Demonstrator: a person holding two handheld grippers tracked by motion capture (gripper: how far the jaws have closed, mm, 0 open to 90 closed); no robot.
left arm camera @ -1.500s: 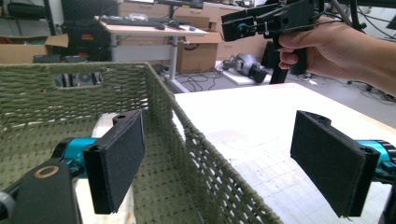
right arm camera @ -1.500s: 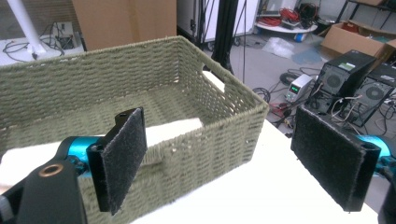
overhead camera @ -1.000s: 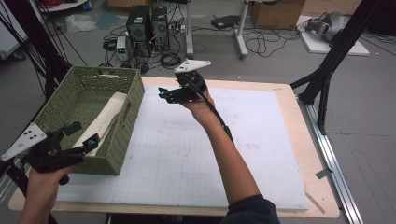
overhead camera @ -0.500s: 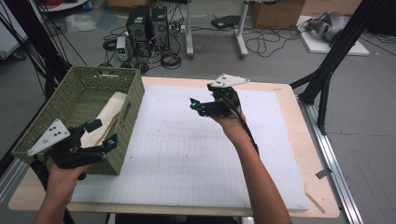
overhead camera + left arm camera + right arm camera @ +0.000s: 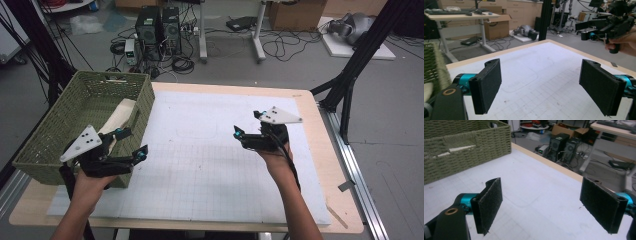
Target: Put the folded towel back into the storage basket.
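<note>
A green woven basket (image 5: pixel 146 95) stands on the table's left side with a cream cloth (image 5: pixel 120 114) lying inside it. My left gripper (image 5: pixel 131 144) hovers at the basket's near right corner, open, with nothing between its pads (image 5: pixel 486 87). My right gripper (image 5: pixel 247 124) is held above the right half of the white grid mat (image 5: pixel 200 170), also open and holding nothing. The right gripper view looks across the mat toward the basket (image 5: pixel 469 147) and the cloth (image 5: pixel 456 148). In the left gripper view, the right gripper (image 5: pixel 599 30) is at the upper right, and the basket (image 5: pixel 434 65) at the left edge.
The mat covers most of a wooden table (image 5: pixel 320 165). Behind the table, computer towers (image 5: pixel 157 25) and loose cables (image 5: pixel 285 47) lie on the floor. Black frame posts (image 5: pixel 350 80) stand off the right edge. A desk with boxes (image 5: pixel 461 22) stands farther back.
My right gripper has swung from beside the basket's far corner to the right and nearer, over the mat. My left gripper has moved right along the basket's front toward its near right corner.
</note>
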